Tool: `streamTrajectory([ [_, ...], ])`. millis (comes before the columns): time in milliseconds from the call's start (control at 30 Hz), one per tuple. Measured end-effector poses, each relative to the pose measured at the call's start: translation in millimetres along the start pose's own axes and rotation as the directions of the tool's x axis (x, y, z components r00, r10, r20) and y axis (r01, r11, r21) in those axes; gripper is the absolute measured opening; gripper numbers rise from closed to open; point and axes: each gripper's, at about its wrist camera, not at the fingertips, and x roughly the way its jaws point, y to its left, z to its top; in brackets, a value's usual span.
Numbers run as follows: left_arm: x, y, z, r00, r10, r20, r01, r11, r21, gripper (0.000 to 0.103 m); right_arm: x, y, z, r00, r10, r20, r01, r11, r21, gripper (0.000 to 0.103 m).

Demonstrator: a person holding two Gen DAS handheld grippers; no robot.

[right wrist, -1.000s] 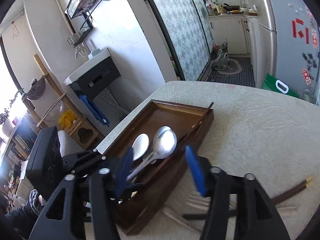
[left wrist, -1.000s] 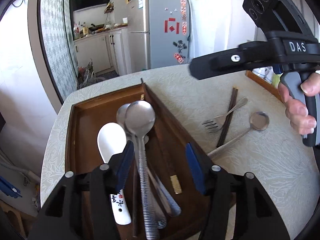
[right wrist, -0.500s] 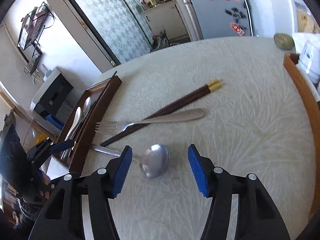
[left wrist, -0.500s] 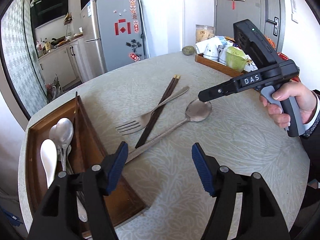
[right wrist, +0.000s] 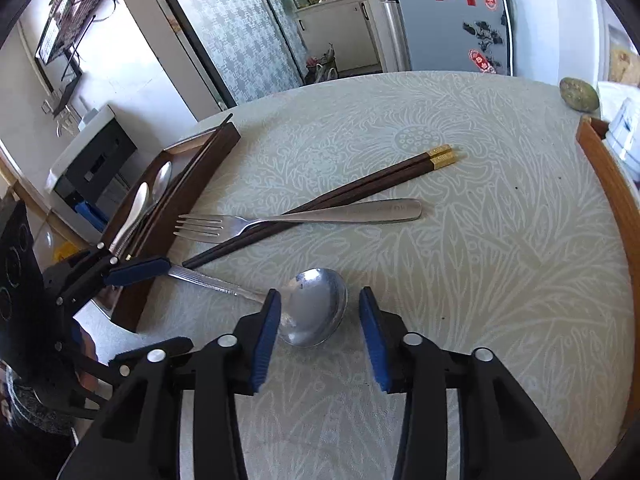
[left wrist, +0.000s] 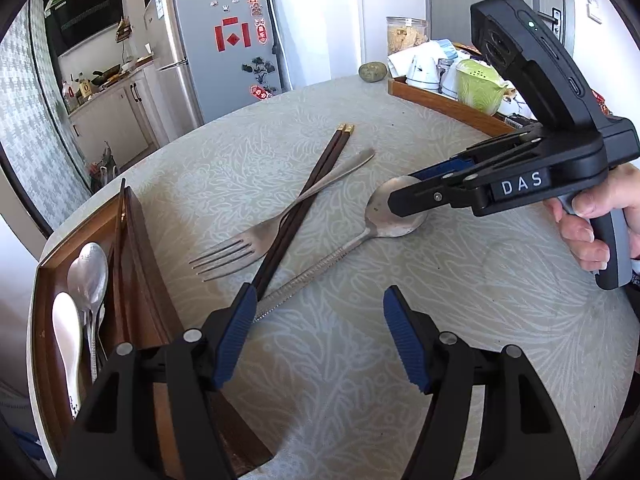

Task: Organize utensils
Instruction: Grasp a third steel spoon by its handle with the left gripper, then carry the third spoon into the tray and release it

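Observation:
A metal spoon [right wrist: 316, 306] [left wrist: 384, 216] lies on the table. My right gripper [right wrist: 318, 334] [left wrist: 416, 188] is open with its fingers either side of the spoon's bowl, not closed on it. My left gripper [left wrist: 318, 328] [right wrist: 136, 270] is open and empty just above the spoon's handle end. A fork [left wrist: 280, 224] [right wrist: 304, 216] and a pair of dark chopsticks [left wrist: 308, 196] [right wrist: 340, 196] lie crossed beyond the spoon. The dark wooden tray [left wrist: 148, 264] [right wrist: 188, 188] at the left holds a white spoon [left wrist: 66, 340], metal spoons [left wrist: 92, 272] and chopsticks.
A second wooden tray [left wrist: 444, 106] [right wrist: 612, 184] with cups and a green strainer stands at the table's far right. A green stone [left wrist: 373, 71] [right wrist: 579, 94] sits near the far edge. A fridge stands behind the table.
My left gripper swung away from over the tray toward the loose utensils. My right gripper came down around the spoon's bowl.

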Motion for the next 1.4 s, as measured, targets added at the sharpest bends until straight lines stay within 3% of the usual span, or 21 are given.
streamTrajectory([
  [67, 2.4, 0.8, 0.3, 1.0, 0.002, -0.008, -0.002, 1.0, -0.004, 0.069, 1.6, -0.5, -0.5, 1.0, -0.008, -0.004, 0.008, 1.0, -0.011, 0.016],
  [167, 3.2, 2.2, 0.8, 1.0, 0.005, -0.008, -0.005, 1.0, -0.004, 0.069, -1.1, -5.4, -0.1, 1.0, 0.003, 0.001, -0.003, 1.0, -0.012, 0.009],
  [367, 6.1, 1.1, 2.3, 1.0, -0.004, -0.012, 0.004, 1.0, 0.004, 0.069, -30.3, -7.2, 4.1, 0.994, 0.104, 0.04, -0.101, 0.993, -0.057, 0.004],
  [633, 7.7, -6.9, 6.0, 0.999, -0.037, -0.011, 0.037, 0.999, 0.021, 0.069, -68.7, -3.4, 8.0, 0.991, 0.123, 0.051, -0.116, 0.985, -0.129, 0.002],
  [733, 5.9, -14.4, 8.4, 1.0, -0.024, -0.006, 0.024, 0.999, 0.048, 0.048, -78.5, -5.1, 10.2, 0.992, 0.111, 0.065, -0.103, 0.987, -0.125, 0.002],
  [800, 3.6, -13.8, 10.4, 1.0, -0.027, -0.007, 0.027, 0.998, 0.048, 0.024, -83.2, -8.1, 12.2, 0.992, 0.101, 0.075, -0.092, 0.989, -0.116, 0.002],
  [900, 1.1, -10.4, 11.4, 0.998, -0.058, -0.007, 0.058, 0.998, 0.032, 0.023, -89.3, -12.3, 15.6, 0.99, 0.115, 0.085, -0.106, 0.989, -0.101, 0.002],
  [1200, -23.6, -11.7, 7.8, 0.999, -0.022, 0.035, 0.021, 0.999, 0.049, 0.019, -93.1, -0.4, 29.4, 0.988, 0.121, 0.094, -0.111, 0.988, -0.105, 0.002],
  [1400, -56.7, 13.2, 1.5, 0.997, 0.048, 0.059, -0.049, 0.999, 0.019, 0.019, -91.9, 38.0, 51.4, 0.985, 0.145, 0.095, -0.129, 0.979, -0.159, 0.002],
])
